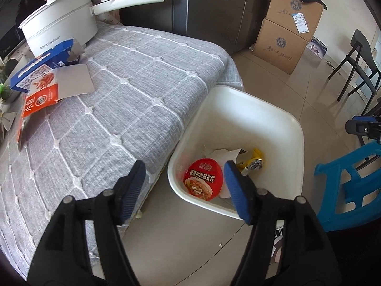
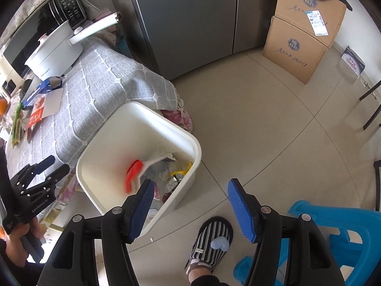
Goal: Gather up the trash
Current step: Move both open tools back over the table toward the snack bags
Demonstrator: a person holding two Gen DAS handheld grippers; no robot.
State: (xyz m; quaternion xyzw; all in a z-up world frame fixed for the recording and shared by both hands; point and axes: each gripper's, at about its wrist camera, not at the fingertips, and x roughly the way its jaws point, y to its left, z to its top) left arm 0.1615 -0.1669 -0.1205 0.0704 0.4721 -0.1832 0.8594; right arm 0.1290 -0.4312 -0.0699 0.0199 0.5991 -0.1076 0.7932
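1. Left gripper (image 1: 184, 172) gapes wide, holding nothing, above the table edge.
2. Right gripper (image 2: 190, 190) is wide open, empty, near the white bin (image 2: 188, 140).
3. Red noodle cup (image 1: 203, 178) lies in the bin beside crumpled wrappers (image 1: 252, 160).
4. Torn orange and blue packaging (image 1: 42, 81) sits far left on the grey tablecloth (image 1: 133, 90).

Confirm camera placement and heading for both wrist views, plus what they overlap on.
Left wrist: sits on the left gripper, tilted down over the table edge toward the white bin; both blue-padded fingers show, spread, nothing between them.
Right wrist: sits on the right gripper, looking down at the floor just right of the bin; its spread fingers, the left gripper and a slippered foot show.
Shared: bin, red noodle cup, grey tablecloth, white pot, cardboard boxes, blue stool.
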